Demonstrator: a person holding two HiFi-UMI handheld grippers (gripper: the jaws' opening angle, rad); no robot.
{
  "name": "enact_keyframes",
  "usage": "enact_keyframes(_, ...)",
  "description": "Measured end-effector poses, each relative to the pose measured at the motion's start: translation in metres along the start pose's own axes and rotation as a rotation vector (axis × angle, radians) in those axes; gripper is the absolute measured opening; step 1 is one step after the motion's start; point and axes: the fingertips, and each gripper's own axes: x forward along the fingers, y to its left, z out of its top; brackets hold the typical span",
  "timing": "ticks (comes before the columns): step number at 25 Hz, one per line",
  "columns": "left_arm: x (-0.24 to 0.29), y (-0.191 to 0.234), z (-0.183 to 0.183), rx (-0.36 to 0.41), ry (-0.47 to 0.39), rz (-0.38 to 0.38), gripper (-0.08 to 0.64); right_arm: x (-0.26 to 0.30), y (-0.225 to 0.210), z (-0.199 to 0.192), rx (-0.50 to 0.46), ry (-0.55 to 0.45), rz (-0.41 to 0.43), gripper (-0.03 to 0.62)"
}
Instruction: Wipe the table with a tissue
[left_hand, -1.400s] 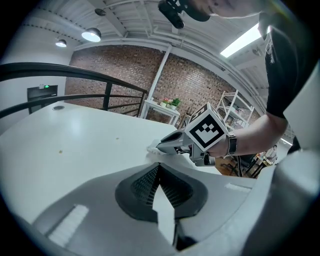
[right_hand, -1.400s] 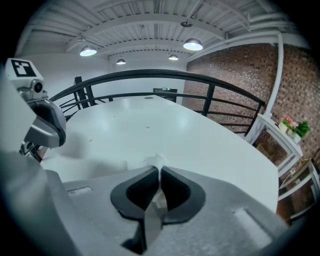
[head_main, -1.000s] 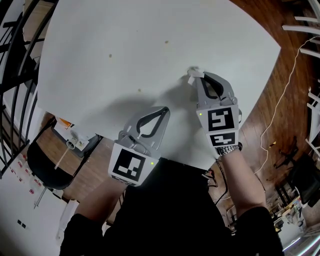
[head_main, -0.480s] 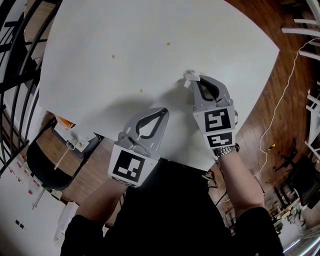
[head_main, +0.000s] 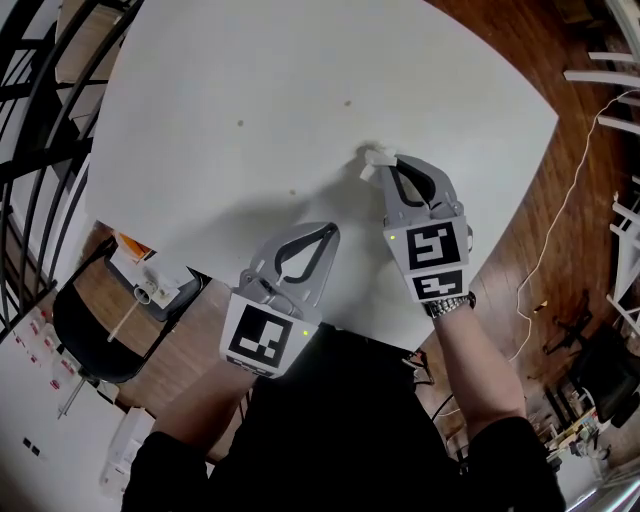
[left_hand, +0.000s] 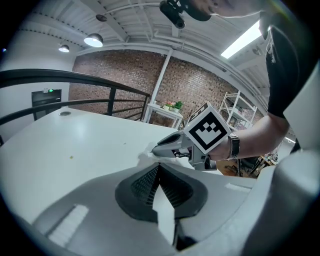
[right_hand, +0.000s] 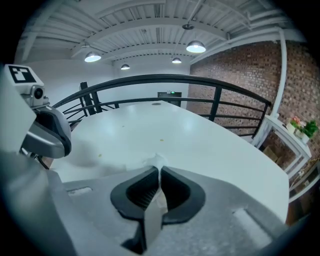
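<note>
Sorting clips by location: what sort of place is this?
Probably an industrial loft or mezzanine workspace: an exposed brick wall, a black metal railing beside the white table, and pendant lamps overhead.

Smooth matt table (head_main: 300, 100), seemingly paper tissue (head_main: 377, 160)

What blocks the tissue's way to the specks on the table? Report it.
Nothing visible. The tissue, pinched in the right gripper, has only bare table between it and the specks. The shut left gripper sits nearer the person, off that path.
</note>
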Motion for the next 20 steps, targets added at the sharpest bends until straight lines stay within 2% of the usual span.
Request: enact_keyframes(20,-0.012,0.026,0.0,-0.013,-0.005,0.036,0.009,0.036,-0.01,0.044,-0.025,-0.04,-0.011,0.006)
